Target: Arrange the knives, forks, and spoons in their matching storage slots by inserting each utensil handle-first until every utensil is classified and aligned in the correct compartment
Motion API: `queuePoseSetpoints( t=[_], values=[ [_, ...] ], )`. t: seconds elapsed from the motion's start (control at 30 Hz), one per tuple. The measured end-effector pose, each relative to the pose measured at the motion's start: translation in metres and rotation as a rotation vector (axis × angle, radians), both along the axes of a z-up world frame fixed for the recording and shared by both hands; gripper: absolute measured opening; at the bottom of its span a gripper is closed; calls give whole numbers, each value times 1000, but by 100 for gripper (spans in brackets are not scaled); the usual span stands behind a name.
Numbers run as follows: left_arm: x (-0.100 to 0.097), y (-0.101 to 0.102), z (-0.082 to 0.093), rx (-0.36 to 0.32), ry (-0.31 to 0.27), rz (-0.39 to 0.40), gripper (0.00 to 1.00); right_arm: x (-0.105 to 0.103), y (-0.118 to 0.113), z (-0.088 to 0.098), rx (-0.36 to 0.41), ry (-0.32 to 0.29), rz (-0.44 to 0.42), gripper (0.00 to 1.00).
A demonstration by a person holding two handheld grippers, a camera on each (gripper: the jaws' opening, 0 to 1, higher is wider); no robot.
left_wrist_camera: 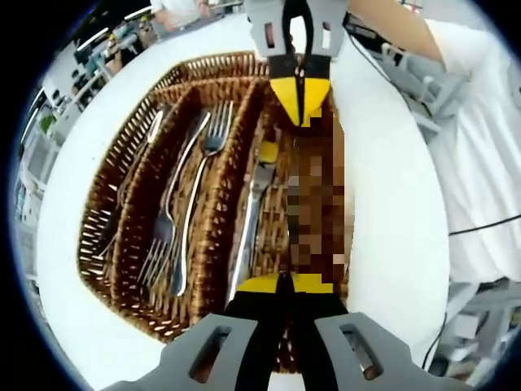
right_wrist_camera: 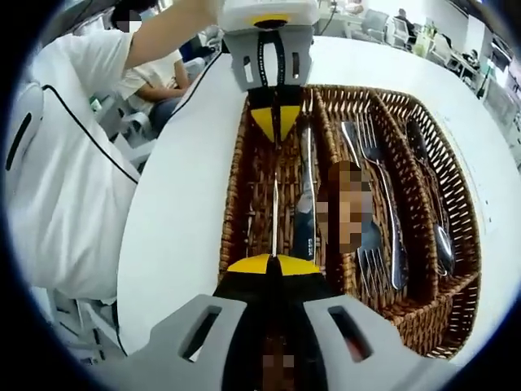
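Observation:
A brown wicker tray (left_wrist_camera: 216, 236) with three long compartments lies on a white table. I hold a knife (right_wrist_camera: 275, 212) over the tray's near-side compartment. My left gripper (left_wrist_camera: 285, 283) is shut on one end of it and my right gripper (right_wrist_camera: 273, 265) is shut on the other. In the left gripper view the right gripper (left_wrist_camera: 299, 102) reaches in from the top, and the knife's blade (left_wrist_camera: 316, 163) runs between the two. A second knife (left_wrist_camera: 254, 208) lies in that compartment. Forks (left_wrist_camera: 195, 187) fill the middle slot. Spoons (left_wrist_camera: 138, 163) lie in the outer one.
The white table (right_wrist_camera: 187, 204) spreads around the tray (right_wrist_camera: 236, 187). A person in white clothing (right_wrist_camera: 65, 179) stands close at the table's edge. Chairs and desks sit beyond the table.

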State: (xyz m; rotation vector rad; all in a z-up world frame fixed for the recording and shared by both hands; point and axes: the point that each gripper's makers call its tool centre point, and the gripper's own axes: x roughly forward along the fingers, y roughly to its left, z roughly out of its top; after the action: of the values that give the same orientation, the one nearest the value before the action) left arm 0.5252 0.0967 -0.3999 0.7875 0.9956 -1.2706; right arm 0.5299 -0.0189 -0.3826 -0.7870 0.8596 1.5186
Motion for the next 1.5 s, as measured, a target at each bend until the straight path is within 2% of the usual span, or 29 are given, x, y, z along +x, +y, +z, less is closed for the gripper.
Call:
queuePoseSetpoints(
  t=[0.1,0.13,0.2,0.27,0.4,0.53,0.67,0.7,0.8,0.83,0.93,0.97,1.03,1.13,1.5],
  values=[
    [1,0,-1,1,-1,2,2,-6,-4,-4,-22,-14,40,3],
    [1,0,-1,2,-2,2,2,-2,-6,-7,-40,-45,56,5],
    [2,1,-1,-1,0,8,2,2,-7,-8,-50,-50,55,8],
    [1,0,-1,-3,0,8,2,-5,-6,-10,-57,-47,96,4],
    [1,0,0,-4,1,9,2,-4,-5,-11,-62,-70,94,4],
    [1,0,1,-1,1,4,2,-4,-4,-10,-69,-49,76,3],
    [-2,0,4,11,7,-13,2,-4,-3,-3,-50,28,28,3],
    [-2,0,5,11,9,-13,2,-1,-5,-4,-56,30,19,3],
    [-3,-5,6,-11,27,-9,2,-6,-10,-9,-89,54,41,3],
    [-4,-6,4,-5,33,-13,2,-11,-10,-9,-84,84,44,3],
    [-5,-4,-2,18,33,-20,2,-9,-9,-10,-79,83,28,3],
    [-5,-4,-2,18,34,-19,2,-5,-10,-13,-88,58,20,3],
    [-4,-2,-1,16,42,-9,2,-12,-9,-11,-79,97,21,4],
    [-5,-2,-1,6,48,1,2,-9,-10,-11,-75,99,19,4],
    [2,4,0,4,0,-5,9,-2,-9,-13,-59,41,12,6]
  ],
)
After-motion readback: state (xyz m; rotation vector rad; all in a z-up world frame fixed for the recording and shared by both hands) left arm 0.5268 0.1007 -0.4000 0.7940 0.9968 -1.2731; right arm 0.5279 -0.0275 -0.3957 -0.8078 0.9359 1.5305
